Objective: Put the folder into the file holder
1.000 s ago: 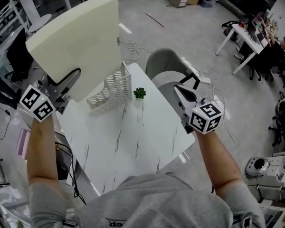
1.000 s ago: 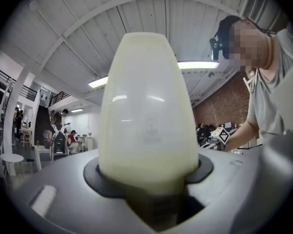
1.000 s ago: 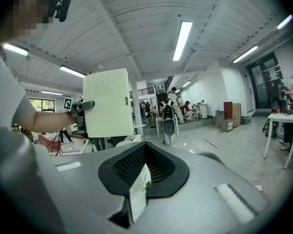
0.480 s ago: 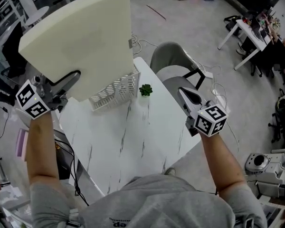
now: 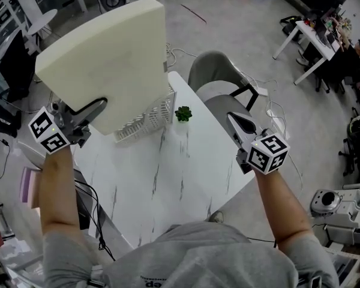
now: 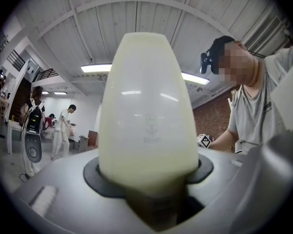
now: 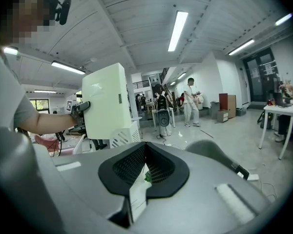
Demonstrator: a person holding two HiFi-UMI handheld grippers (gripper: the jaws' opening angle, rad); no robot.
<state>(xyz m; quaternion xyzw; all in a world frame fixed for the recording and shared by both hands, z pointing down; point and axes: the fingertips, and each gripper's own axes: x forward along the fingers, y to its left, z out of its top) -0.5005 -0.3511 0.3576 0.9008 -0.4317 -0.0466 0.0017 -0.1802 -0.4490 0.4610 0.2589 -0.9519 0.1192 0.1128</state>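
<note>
left gripper [image 5: 95,108] clamps a thick cream folder [image 5: 108,59] over the white lattice file holder [image 5: 154,115] at the marble tabletop's [image 5: 186,167] far corner, while right gripper [image 5: 233,119] is pinched together, empty.

One folder [image 5: 108,62], one file holder [image 5: 149,120], one plant [image 5: 183,113].

Grey short-sleeved T-shirt [image 5: 186,260], grey left gripper [image 5: 99,105] and right gripper [image 5: 233,117], black-and-white marker cubes [image 5: 49,134]

The white marbled table [image 5: 168,179] carries a latticed file holder [image 5: 150,117] by its far left edge, and a small green plant [image 5: 183,113] (just beside it) near the far corner.
</note>
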